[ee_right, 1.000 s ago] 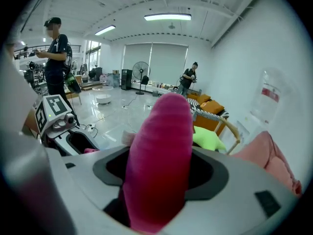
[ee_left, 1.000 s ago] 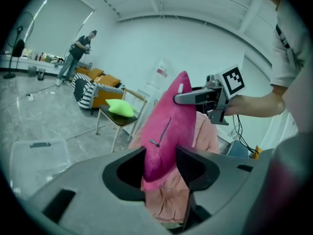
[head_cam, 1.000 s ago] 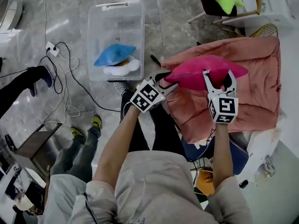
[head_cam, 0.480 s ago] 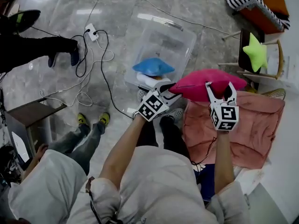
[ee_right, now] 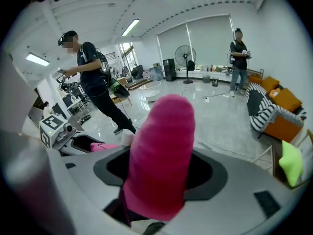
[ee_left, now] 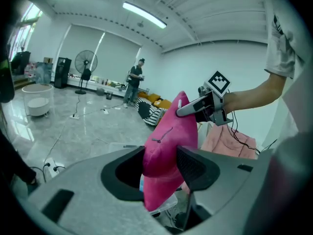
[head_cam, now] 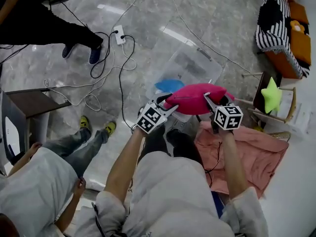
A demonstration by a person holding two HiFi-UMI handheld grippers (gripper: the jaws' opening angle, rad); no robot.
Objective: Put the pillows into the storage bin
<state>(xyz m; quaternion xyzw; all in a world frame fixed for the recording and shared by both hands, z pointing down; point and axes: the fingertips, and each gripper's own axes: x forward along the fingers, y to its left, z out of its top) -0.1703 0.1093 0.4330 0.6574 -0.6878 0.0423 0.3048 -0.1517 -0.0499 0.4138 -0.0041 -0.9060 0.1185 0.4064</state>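
Tongs (head_cam: 167, 103) (head_cam: 216, 98) on pillow (head_cam: 192, 97) over bin rim (head_cam: 197, 63)

**Storage bin** (head_cam: 195, 65): far half of interior bare, reachable from above.
- Inside, left near part: blue pillow (head_cam: 169, 85).
- Across near end: pink pillow (head_cam: 192, 98) hangs over bin, masks that rim.
- Left of bin: cables (head_cam: 120, 68) and power strip (head_cam: 119, 35) on floor; farther left, standing person's legs (head_cam: 74, 33).
- Right of bin: chair (head_cam: 257, 95) bearing green star pillow (head_cam: 270, 94), close by.
- Beyond bin: open floor, single cable (head_cam: 197, 31) crossing.
- Near side: wearer's legs (head_cam: 175, 137), pink blanket (head_cam: 252, 152) beside them.
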